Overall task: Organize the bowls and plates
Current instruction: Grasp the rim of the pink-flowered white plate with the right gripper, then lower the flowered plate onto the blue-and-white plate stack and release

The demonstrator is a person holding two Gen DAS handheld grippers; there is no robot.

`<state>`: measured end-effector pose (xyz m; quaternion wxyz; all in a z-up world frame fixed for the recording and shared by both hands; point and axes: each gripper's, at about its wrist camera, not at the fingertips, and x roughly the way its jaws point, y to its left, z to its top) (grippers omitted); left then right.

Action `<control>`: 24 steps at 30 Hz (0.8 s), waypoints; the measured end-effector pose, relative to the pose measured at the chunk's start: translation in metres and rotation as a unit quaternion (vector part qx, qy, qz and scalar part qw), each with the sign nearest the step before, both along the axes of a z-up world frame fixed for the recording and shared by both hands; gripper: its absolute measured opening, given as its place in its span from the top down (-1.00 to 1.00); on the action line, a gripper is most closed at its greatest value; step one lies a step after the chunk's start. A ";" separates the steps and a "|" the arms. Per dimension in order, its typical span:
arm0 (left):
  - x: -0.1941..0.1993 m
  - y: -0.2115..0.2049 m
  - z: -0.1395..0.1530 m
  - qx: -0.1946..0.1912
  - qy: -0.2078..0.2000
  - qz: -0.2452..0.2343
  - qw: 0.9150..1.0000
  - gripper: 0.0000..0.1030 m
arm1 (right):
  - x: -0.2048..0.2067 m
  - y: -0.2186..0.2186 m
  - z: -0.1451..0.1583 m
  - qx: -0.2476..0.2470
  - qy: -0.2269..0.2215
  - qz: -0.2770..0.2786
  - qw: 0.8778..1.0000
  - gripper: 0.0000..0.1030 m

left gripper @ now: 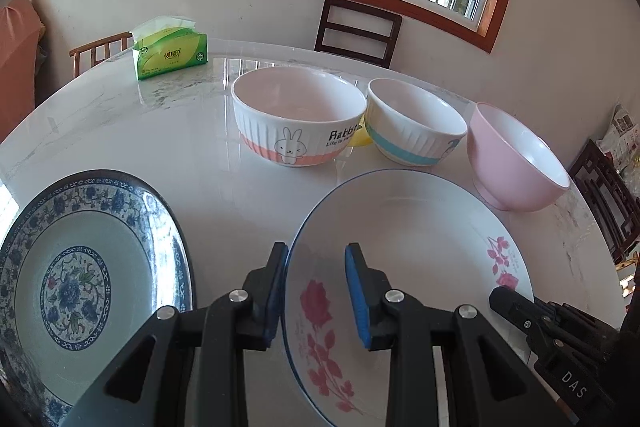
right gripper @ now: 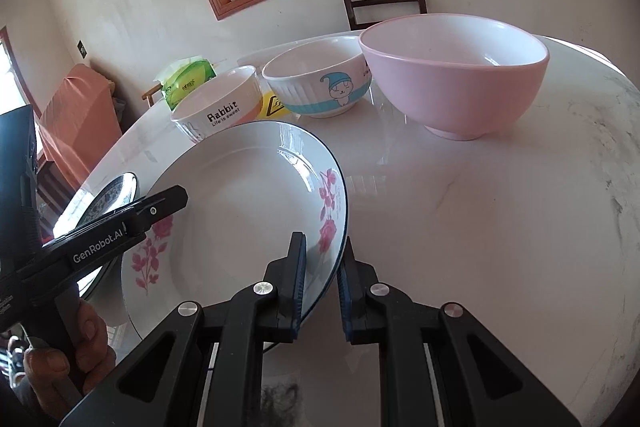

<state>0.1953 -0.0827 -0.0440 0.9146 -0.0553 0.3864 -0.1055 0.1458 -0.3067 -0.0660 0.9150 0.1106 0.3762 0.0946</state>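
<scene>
So far I am only gripping the rose plate (right gripper: 240, 203) by its rim in my right gripper (right gripper: 320, 283), left gripper (left gripper: 316, 291) fingers straddling its other edge without pinching, while the blue plate (left gripper: 76, 267) and three bowls are sitting unstacked.

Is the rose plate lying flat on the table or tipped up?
Tipped up. The rose plate has its right rim pinched in the right gripper and lifted clear of the table.

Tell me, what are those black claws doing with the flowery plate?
A person is tidying dishes on the marble table with two claws. The right claw is shut on the rim of the rose plate, which looks tilted up. The left claw straddles the plate's opposite edge, its pads not pressing. A blue patterned plate sits beside it, and the rabbit bowl, blue-striped bowl and pink bowl stand in a row behind.
</scene>
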 end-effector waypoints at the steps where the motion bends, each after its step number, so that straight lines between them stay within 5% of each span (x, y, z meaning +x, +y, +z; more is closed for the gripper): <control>1: -0.002 0.002 0.002 -0.001 -0.001 0.001 1.000 0.42 | -0.001 0.002 0.001 0.000 -0.001 0.001 1.000 0.72; 24: -0.042 0.110 0.043 -0.019 -0.032 0.086 0.996 0.42 | -0.009 0.098 0.042 -0.016 -0.037 0.084 0.996 0.71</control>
